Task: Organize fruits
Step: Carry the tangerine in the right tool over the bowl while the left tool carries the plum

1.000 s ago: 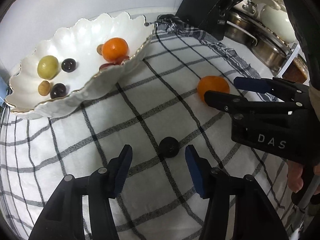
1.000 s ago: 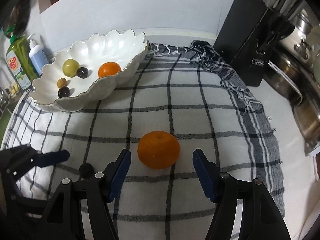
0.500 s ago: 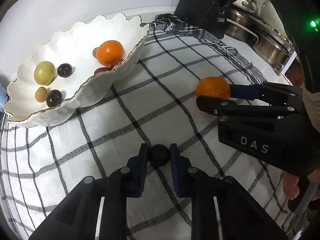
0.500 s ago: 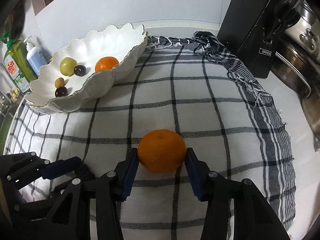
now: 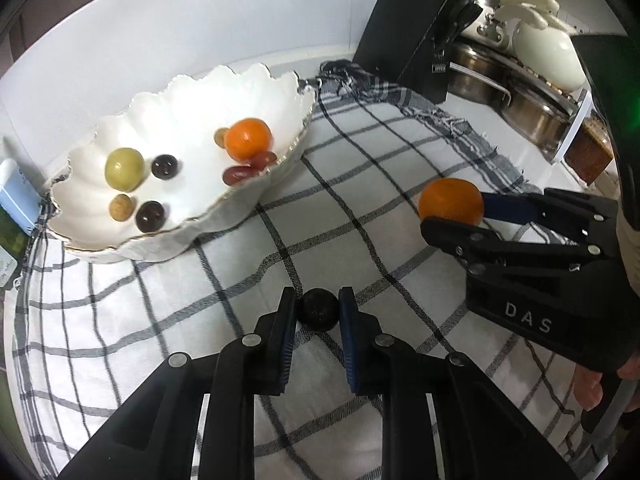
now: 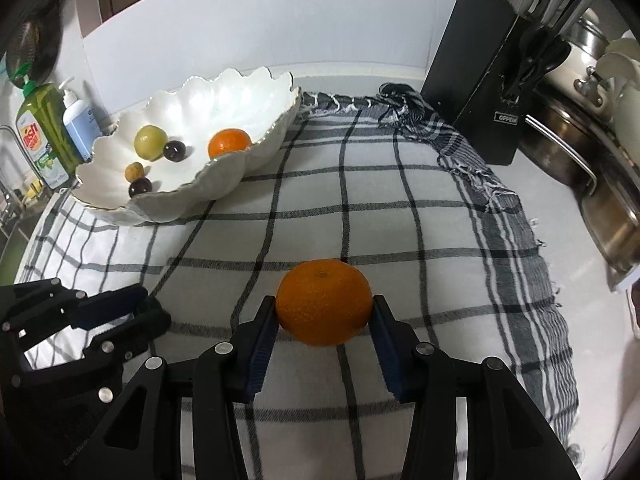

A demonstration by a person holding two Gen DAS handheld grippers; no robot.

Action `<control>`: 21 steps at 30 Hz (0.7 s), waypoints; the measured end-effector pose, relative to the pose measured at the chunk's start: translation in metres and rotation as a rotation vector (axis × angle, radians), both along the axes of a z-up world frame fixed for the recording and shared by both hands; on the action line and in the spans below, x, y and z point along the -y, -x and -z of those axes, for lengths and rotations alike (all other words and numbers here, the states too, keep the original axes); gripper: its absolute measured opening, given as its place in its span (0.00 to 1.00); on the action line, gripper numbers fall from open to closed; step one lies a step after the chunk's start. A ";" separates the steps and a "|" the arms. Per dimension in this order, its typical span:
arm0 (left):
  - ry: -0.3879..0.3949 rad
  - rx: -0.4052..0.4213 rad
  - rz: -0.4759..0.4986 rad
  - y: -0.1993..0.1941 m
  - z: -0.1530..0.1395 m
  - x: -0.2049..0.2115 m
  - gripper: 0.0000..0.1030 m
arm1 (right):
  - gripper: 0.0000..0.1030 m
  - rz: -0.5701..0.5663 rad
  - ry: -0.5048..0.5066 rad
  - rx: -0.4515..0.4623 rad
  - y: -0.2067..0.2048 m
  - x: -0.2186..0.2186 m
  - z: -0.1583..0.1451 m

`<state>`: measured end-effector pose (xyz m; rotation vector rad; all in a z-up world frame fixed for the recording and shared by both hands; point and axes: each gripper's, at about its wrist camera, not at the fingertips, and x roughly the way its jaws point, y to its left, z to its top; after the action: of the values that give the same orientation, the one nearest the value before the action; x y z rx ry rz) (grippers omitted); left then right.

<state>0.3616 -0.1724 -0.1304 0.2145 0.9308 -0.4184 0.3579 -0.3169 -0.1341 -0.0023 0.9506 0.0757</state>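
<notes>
My left gripper (image 5: pixel 319 312) is shut on a small dark round fruit (image 5: pixel 319 309), held just above the checked cloth (image 5: pixel 360 152). My right gripper (image 6: pixel 325 312) is shut on an orange mandarin (image 6: pixel 324 302), its pads pressing both sides; the same mandarin (image 5: pixel 451 201) shows at the right of the left wrist view. A white scalloped bowl (image 5: pixel 256 80) at the back left holds another mandarin (image 5: pixel 248 139), a green fruit (image 5: pixel 124 169), dark grapes (image 5: pixel 164 166), red grapes (image 5: pixel 240 174) and a small brown fruit (image 5: pixel 121 207).
A black knife block (image 6: pixel 472 92) stands at the back right, with steel pots (image 6: pixel 580 152) beyond it. A green soap bottle (image 6: pixel 42 128) and a blue pump bottle (image 6: pixel 80 120) stand left of the bowl. A person's fingers (image 5: pixel 588 390) hold the right gripper's handle.
Both grippers closed from open: the left on the dark fruit, the right on the mandarin. Both have since lifted slightly off the cloth.
</notes>
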 end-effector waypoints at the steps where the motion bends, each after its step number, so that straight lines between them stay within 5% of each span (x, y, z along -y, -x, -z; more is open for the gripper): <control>1: 0.001 0.003 -0.001 0.001 -0.001 0.000 0.21 | 0.46 0.003 -0.002 0.005 0.002 -0.001 -0.002; 21: 0.026 0.102 -0.016 0.019 -0.035 -0.038 0.21 | 0.46 0.011 -0.007 0.072 0.035 -0.029 -0.036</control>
<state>0.3424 -0.1343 -0.0949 0.2031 0.8259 -0.4007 0.3226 -0.2877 -0.0981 0.0064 0.8784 0.0686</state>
